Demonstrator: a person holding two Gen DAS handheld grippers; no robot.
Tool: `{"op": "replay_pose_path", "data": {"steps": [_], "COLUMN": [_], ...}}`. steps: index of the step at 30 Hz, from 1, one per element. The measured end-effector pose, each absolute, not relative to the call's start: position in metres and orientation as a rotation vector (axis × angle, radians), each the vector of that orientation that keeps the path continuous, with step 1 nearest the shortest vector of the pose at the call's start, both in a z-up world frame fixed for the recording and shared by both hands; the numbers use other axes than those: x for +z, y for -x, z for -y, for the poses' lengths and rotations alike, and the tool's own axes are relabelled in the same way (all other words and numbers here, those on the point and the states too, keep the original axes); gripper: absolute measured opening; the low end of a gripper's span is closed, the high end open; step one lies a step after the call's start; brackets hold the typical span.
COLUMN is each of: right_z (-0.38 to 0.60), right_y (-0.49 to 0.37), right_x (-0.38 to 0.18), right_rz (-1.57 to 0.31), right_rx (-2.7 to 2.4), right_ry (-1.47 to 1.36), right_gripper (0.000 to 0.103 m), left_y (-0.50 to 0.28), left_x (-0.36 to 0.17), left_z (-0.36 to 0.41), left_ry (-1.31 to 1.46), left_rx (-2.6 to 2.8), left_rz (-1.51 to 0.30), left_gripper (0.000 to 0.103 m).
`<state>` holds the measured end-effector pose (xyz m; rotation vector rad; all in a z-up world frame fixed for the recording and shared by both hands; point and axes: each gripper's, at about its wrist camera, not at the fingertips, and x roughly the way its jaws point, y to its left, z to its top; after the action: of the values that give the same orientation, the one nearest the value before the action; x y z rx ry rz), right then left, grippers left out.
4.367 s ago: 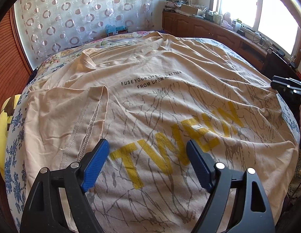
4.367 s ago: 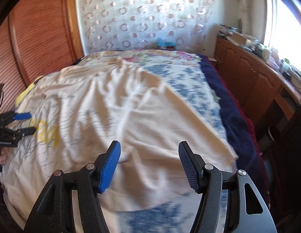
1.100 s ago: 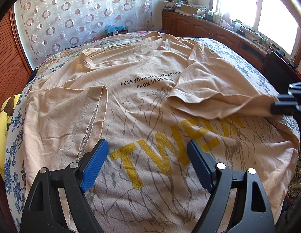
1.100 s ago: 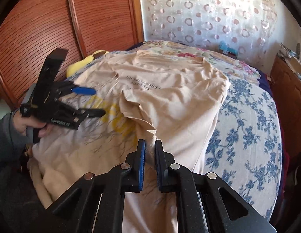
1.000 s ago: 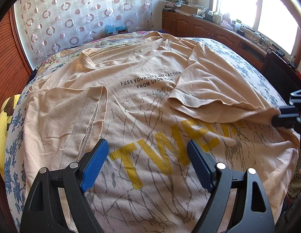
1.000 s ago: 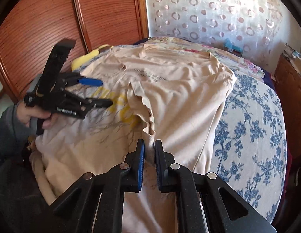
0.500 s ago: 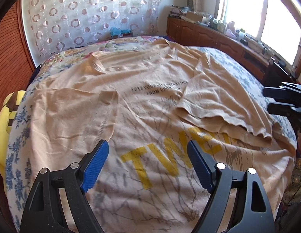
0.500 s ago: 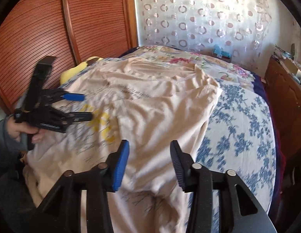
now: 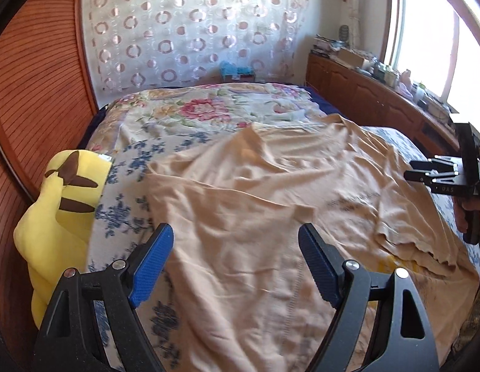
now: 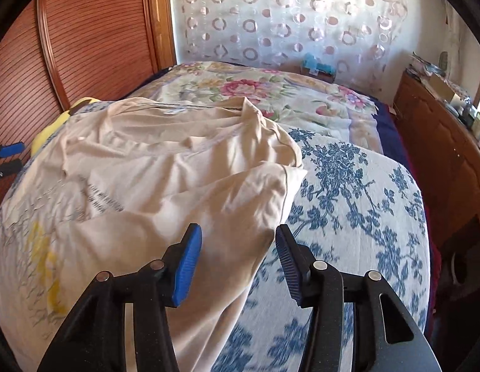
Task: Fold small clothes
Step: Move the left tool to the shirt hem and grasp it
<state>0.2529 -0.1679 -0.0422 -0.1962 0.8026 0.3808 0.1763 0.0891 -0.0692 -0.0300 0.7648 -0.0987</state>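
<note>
Two blue-padded fingers of the left gripper [image 9: 235, 266] are standing wide apart in the left wrist view, released and gripping nothing, hovering over the near left part of the T-shirt [image 9: 270, 204]. That beige T-shirt is lying spread across the bed [image 9: 209, 111], with its right side folded inward over the body so that a wavy hem is showing near the right edge. Beside the bed's left edge a yellow plush toy [image 9: 60, 217] is lying against the wooden wardrobe [image 9: 32, 86]. At the far right the right gripper [image 9: 438, 175] is showing side-on, held in a hand [image 9: 469, 217].

Seen from the right wrist view, the right gripper [image 10: 238, 263] is also spread open and empty, poised over the T-shirt's [image 10: 165, 179] folded right edge, where the cloth is meeting the blue-flowered bedspread [image 10: 357, 204]. Yellow print is showing on the shirt at lower left. A ring-patterned curtain [image 10: 286, 15] is hanging behind the bed.
</note>
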Motion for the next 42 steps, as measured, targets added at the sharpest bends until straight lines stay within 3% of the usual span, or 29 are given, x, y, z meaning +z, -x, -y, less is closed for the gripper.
{"op": "replay_pose_path", "data": {"steps": [7, 20, 38, 40, 42], "right_z": [0.163, 0.167, 0.169, 0.169, 0.169], "right_y": [-0.285, -0.295, -0.298, -0.298, -0.298], "right_x": [-0.049, -0.054, -0.054, -0.055, -0.055], "right_rz": [-0.812, -0.815, -0.817, -0.817, -0.817], "right_rx": [0.354, 0.346, 0.353, 0.353, 0.353], "right_ry": [0.193, 0.179, 0.180, 0.181, 0.181], "right_gripper": [0.051, 0.071, 0.077, 0.077, 0.078], "left_y": [-0.210, -0.251, -0.255, -0.256, -0.256], "left_x": [-0.081, -0.114, -0.122, -0.122, -0.119], "left_z": [-0.124, -0.151, -0.152, -0.152, -0.150], "left_ry": [0.049, 0.056, 0.056, 0.057, 0.064], "left_rx": [-0.029, 0.035, 0.026, 0.019, -0.011], "left_rz": [-0.794, -0.903, -0.898, -0.898, -0.889], "left_gripper": [0.084, 0.084, 0.089, 0.084, 0.065]}}
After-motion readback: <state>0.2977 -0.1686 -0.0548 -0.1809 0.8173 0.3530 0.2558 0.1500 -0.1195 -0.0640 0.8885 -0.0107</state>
